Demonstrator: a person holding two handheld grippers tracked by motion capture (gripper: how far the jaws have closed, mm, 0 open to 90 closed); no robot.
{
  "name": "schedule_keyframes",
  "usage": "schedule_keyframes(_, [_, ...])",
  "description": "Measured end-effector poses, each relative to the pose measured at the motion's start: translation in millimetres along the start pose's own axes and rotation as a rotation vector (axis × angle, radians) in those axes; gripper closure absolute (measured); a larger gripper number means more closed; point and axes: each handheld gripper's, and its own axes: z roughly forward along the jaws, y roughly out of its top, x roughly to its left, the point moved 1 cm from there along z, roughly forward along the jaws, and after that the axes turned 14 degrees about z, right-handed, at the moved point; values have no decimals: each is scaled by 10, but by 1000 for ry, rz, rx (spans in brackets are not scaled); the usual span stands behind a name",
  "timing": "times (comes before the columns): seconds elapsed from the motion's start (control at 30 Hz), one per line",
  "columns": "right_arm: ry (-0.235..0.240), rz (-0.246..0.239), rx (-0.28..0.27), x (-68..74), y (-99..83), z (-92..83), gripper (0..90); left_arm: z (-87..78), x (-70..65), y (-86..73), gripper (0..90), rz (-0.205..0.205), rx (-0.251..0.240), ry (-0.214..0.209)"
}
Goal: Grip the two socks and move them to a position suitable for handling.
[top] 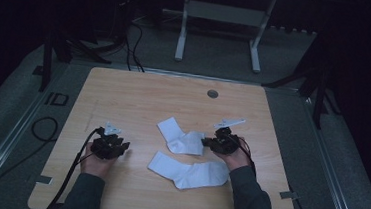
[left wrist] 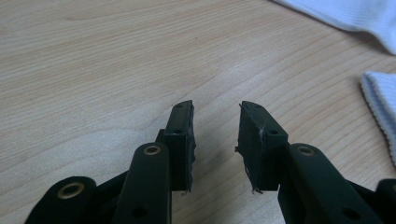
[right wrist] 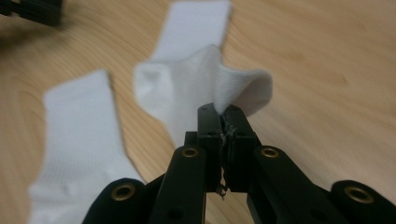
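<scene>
White cotton is what catches the eye: two socks lie on the pale wooden table point(top: 124, 94), and I count no more than those two. The far sock point(top: 178, 135) runs from its cuff at the upper left down to its toe end at the right, bent at the heel, and that right end is lifted and folded over where the right gripper point(top: 209, 142) has it pinched; in the right gripper view the jaws are clamped tight together on a fold of that sock point(right wrist: 205, 79). The near sock point(top: 188, 172) lies flat just in front of it, its long axis running left to right across the table, nearly touching the person's right sleeve point(top: 253, 200). The left gripper point(top: 122, 147) rests low over bare wood, well apart from both socks to their left, its jaws parted with nothing between them, as the left gripper view point(left wrist: 215, 135) shows plainly. Each gripper is held in one hand of the person.
</scene>
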Motion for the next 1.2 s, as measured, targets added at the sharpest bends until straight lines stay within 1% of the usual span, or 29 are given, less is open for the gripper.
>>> schedule_keyframes(0.1, [20,-47,-14,189,97,-13,868,1,-1,-1,658,0,0,-1])
schedule_keyframes(0.13, [19,-57,-14,234,118,-7,867,0,-1,0,658,2,0,-1])
schedule_keyframes(0.17, [11,-86,-13,301,150,17,867,-1,0,0,658,1,-1,0])
schedule_keyframes(0.27, [-7,-132,7,445,194,125,864,-8,0,-2,657,-5,-5,0])
schedule_keyframes(0.3, [-7,-141,18,489,198,173,864,-9,3,-3,657,-3,-5,1])
schedule_keyframes(0.33, [-7,-141,18,489,198,173,864,-9,3,-3,657,-3,-5,1])
schedule_keyframes(0.37, [-9,-151,30,528,198,218,864,-9,3,-3,657,-3,-5,1])
schedule_keyframes(0.4, [-12,-171,45,598,192,298,861,-15,5,-6,657,-3,-5,0])
schedule_keyframes(0.47, [-5,-177,54,640,188,334,851,-10,5,-7,657,-4,-5,0])
schedule_keyframes(0.53, [10,-181,65,669,191,369,800,-6,4,-7,657,-3,-3,1])
schedule_keyframes(0.57, [17,-185,75,680,193,394,782,-6,1,-6,657,-3,-4,1])
schedule_keyframes(0.6, [15,-189,79,692,195,422,769,-11,2,-5,657,0,-1,0])
schedule_keyframes(0.67, [29,-191,88,705,208,489,743,-13,3,-5,656,1,0,0])
schedule_keyframes(0.73, [39,-180,85,705,224,526,715,-11,2,-7,656,0,0,1])
schedule_keyframes(0.87, [63,-151,67,655,275,585,703,-5,-1,-8,656,-1,1,0])
schedule_keyframes(0.9, [63,-151,67,655,275,585,703,-5,-1,-8,656,-1,1,0])
schedule_keyframes(0.93, [70,-141,59,634,288,593,700,-5,-1,-8,656,-1,1,0])
schedule_keyframes(0.97, [77,-113,33,591,316,578,690,-10,6,-10,656,1,1,1])
schedule_keyframes(1.0, [77,-113,33,591,316,578,690,-10,6,-10,656,1,1,1])
schedule_keyframes(1.03, [87,-96,14,550,336,546,683,-5,5,-11,656,-1,2,2])
schedule_keyframes(1.2, [99,-62,-12,452,369,484,671,-2,-1,-9,656,2,4,0])
